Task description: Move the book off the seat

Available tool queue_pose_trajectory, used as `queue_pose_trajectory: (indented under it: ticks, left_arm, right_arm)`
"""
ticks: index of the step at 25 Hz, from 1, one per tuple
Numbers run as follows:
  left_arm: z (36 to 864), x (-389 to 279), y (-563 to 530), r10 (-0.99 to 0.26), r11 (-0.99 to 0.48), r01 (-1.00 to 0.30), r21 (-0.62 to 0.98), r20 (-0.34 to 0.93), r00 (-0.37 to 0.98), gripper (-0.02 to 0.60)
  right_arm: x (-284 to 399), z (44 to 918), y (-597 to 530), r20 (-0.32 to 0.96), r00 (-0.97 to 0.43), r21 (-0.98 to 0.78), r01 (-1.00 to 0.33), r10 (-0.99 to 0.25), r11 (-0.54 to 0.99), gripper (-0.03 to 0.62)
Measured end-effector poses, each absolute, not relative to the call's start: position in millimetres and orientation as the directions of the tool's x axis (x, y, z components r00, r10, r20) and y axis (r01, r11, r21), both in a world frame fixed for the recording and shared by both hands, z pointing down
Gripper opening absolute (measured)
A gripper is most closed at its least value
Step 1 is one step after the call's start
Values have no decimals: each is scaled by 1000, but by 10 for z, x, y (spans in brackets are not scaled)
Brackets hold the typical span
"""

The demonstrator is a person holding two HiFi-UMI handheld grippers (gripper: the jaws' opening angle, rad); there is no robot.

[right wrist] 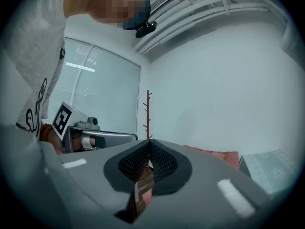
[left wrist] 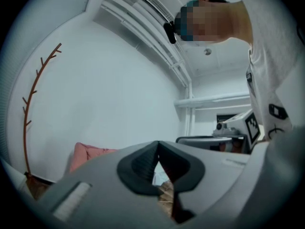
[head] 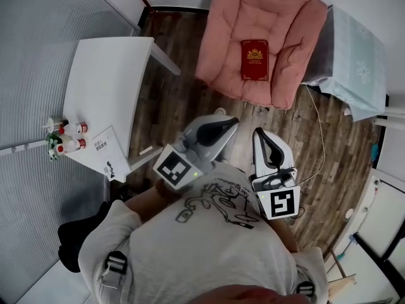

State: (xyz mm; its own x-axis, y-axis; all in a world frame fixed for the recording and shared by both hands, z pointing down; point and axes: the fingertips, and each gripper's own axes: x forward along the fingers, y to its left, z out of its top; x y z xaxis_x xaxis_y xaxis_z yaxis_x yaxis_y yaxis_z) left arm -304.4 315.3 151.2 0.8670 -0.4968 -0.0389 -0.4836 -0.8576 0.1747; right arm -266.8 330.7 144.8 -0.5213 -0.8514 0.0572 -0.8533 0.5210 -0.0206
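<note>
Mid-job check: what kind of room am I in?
Probably a small living room: a pink cushioned chair with a red book on it, a white table, and wood-plank floor.

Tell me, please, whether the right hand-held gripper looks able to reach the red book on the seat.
Probably yes: only open floor lies between the right hand-held gripper, jaws shut, and the seat, and the book lies uncovered on top.
</note>
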Motion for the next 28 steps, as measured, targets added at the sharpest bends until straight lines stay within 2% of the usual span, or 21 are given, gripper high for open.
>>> queue_pose_trajectory:
  ticks: [15, 28]
  left_arm:
    - [1606, -3134, 1455, -479, -857, -468, 216, 3, 878, 5]
    - [1809, -3089, 730, -425, -878, -418, 234, 21, 905, 5]
  right_arm:
    - [-2759, 1422, 1597, 83, -518, -14, -855, -851, 519, 6]
    - [-2718, 1597, 874, 128, -467, -2, -882, -875, 471, 6]
